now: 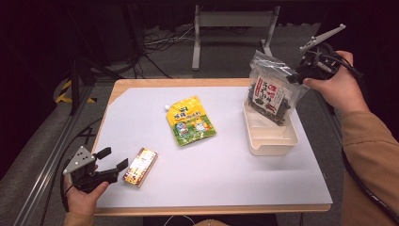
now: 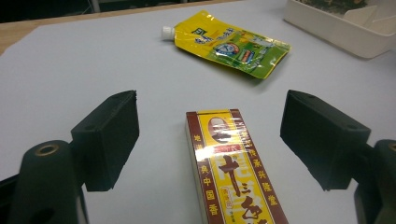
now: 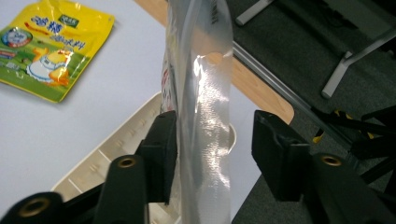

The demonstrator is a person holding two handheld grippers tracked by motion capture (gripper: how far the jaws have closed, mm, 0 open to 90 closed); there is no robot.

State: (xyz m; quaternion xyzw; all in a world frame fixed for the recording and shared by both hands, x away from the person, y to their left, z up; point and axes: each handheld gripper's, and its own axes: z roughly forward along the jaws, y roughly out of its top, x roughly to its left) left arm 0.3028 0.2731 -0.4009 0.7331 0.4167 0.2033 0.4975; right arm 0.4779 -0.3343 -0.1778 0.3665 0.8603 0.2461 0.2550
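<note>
Two jobs on the go, by the look of it. Right gripper (image 1: 295, 77) up at the far right of the white-topped desk (image 1: 211, 183), jaws spread either side of the top of a clear plastic zip bag (image 1: 270, 92) of dark dried stuff with a red-and-white label. One jaw touching the film, the other clear of it with a gap showing. Bag tilted, bottom down in or just over the far end of a cream rectangular plastic tray (image 1: 270, 147); can't tell which for sure. Probably mid drop-off. Best bet: lay the bag down along the tray before backing away, then pull straight off the top edge to avoid snagging that slippery film and tipping the lot over the rim.

Left gripper (image 1: 115, 158) at the near left, jaws wide apart, straddling the near end of a brown-and-yellow cardboard box (image 1: 140, 167) lying flat, touching neither side. For that one: slide further along, square up to the long sides, close gently across the narrow width. Yellow-green spouted foil pouch (image 1: 190, 121) lying mid-desk, well apart from both, no bother.
</note>
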